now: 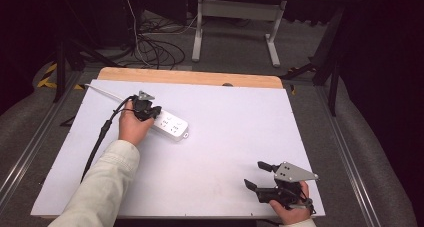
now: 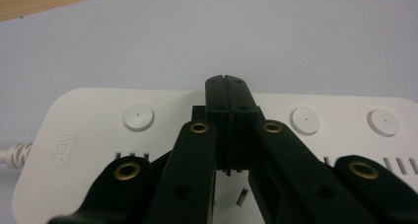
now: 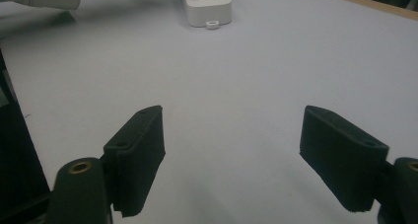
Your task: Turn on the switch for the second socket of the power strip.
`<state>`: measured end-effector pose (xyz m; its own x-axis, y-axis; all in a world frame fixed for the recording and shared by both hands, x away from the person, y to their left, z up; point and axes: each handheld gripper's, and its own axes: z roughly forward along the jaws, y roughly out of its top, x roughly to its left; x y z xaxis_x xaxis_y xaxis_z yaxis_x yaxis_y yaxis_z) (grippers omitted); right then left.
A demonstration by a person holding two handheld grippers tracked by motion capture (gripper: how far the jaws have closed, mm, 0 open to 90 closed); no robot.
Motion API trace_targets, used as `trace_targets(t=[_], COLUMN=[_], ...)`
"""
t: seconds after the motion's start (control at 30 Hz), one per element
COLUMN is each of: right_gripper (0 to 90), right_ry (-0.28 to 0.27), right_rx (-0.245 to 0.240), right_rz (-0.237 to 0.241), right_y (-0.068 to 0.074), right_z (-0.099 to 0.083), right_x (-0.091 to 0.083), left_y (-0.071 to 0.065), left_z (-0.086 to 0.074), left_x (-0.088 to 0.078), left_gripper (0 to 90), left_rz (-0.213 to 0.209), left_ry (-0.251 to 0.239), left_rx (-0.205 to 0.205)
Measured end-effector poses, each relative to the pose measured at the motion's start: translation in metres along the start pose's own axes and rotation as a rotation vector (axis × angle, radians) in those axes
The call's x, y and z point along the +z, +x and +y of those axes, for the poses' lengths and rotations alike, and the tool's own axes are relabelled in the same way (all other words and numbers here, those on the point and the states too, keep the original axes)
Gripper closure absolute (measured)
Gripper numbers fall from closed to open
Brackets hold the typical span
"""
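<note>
I am looking down on a white power strip (image 1: 169, 125) that is lying flat on the pale counter (image 1: 240, 137), toward its far left part, set at a slant so that its end with a small hanging tab is pointing toward the middle of the counter. It is a long, rounded-cornered block of glossy white plastic; in the left gripper view I am seeing round white buttons (image 2: 138, 116) in a row along its top, each with a tiny dot at the centre, short slots below them, faint raised lettering near one end, and a white braided cord (image 2: 14, 154) leaving that end. My left gripper (image 1: 148, 110) is sitting over the strip's cord-side half, and its jaws are pressed fully together with nothing between them, their tips resting on or just above the strip's top face between two buttons; I cannot tell whether they are actually touching it. The left hand (image 1: 133, 126) and its pale sleeve (image 1: 102, 187) are reaching in along the counter's left side. My right gripper (image 1: 261, 176) is hovering near the counter's near right corner, well apart from the strip, its jaws spread wide and holding nothing, with bare counter showing between the two black pads (image 3: 140, 155).
</note>
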<state>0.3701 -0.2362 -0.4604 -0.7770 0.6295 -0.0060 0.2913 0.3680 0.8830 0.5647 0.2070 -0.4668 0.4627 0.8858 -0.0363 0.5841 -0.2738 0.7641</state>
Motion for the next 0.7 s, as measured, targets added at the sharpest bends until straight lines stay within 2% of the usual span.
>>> trace_targets(t=[0.7], right_gripper=[25.7], right_ry=[0.001], right_rx=[0.001], right_rz=[0.000], right_y=[0.0002], right_z=[-0.0001], right_x=[0.0005], left_y=[-0.0022], left_z=[0.0007], left_x=[-0.0008], left_gripper=[89.8], left_rz=[0.022], left_ry=[0.022], left_rx=[0.003])
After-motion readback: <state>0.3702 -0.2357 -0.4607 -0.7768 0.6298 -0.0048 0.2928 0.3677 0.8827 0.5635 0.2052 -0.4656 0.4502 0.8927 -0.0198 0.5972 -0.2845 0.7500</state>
